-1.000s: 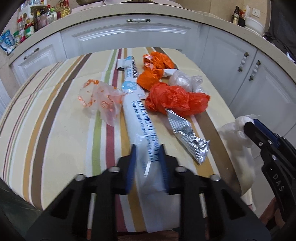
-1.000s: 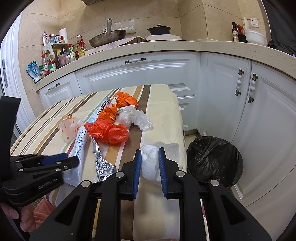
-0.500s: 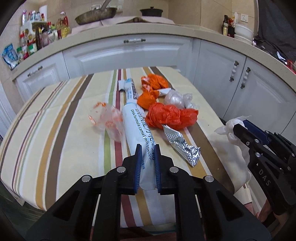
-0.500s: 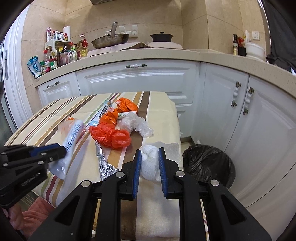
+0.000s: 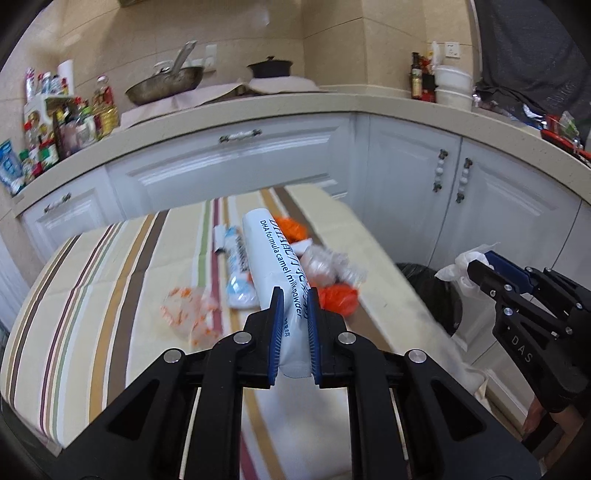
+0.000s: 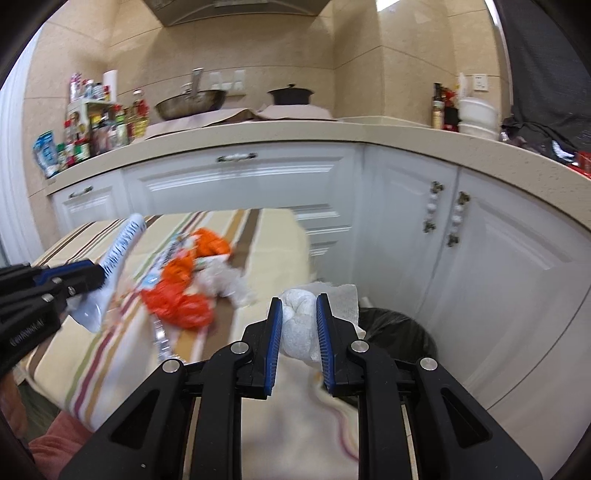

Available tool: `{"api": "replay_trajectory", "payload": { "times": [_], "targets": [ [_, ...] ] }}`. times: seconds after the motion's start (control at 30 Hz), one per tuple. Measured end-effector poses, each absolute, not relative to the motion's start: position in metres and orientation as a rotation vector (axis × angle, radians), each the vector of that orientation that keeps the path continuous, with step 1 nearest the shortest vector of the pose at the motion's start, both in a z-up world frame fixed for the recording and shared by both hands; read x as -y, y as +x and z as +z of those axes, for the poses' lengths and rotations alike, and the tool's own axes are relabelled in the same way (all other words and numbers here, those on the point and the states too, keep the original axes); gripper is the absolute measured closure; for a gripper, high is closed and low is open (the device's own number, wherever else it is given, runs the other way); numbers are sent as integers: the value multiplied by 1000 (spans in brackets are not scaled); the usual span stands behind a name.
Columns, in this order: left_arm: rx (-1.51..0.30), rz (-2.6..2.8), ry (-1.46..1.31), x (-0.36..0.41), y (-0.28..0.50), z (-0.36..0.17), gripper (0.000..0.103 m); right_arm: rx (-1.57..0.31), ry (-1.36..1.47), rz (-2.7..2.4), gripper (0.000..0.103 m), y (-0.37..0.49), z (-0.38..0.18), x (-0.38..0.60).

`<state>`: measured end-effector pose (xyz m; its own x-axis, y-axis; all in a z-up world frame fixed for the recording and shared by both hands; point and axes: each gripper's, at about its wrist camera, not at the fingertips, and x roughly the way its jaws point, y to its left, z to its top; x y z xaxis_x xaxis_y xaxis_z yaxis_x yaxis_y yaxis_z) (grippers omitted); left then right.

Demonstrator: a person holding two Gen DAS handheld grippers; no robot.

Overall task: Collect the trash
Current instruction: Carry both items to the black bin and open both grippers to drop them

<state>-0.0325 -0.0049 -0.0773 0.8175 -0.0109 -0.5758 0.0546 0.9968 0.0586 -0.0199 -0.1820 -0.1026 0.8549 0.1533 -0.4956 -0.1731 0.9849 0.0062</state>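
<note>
Now lifted off table (image 5: 110, 295), left hand-held gripper (image 5: 295, 306) clamping milk-powder packet (image 5: 271, 254), right hand-held gripper (image 6: 299, 317) clamping tissue wad (image 6: 297, 328).

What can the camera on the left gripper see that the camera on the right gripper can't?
Only the left wrist view shows the clear orange-speckled bag on the striped cloth, and the packet's print, "DHA formula camel milk powder". Only the right wrist view shows the range hood and the crumpled foil wrapper. Both show the left gripper shut on the milk powder packet, the right gripper shut on the white tissue wad, and the black-lined bin.
</note>
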Motion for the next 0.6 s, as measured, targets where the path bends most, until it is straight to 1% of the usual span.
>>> {"api": "replay_trajectory", "payload": {
  "times": [0.13, 0.3, 0.43, 0.6],
  "targets": [
    [-605, -109, 100, 34, -10, -72, 90, -503, -35, 110, 83, -4, -98, 207],
    [-637, -211, 151, 85, 31, -77, 90, -495, -22, 45, 83, 24, -98, 240],
    [-654, -263, 204, 130, 62, -87, 90, -502, -15, 4, 83, 51, -105, 262],
    [-706, -270, 230, 166, 102, -109, 90, -539, 11, -30, 83, 85, -126, 291]
  ]
}}
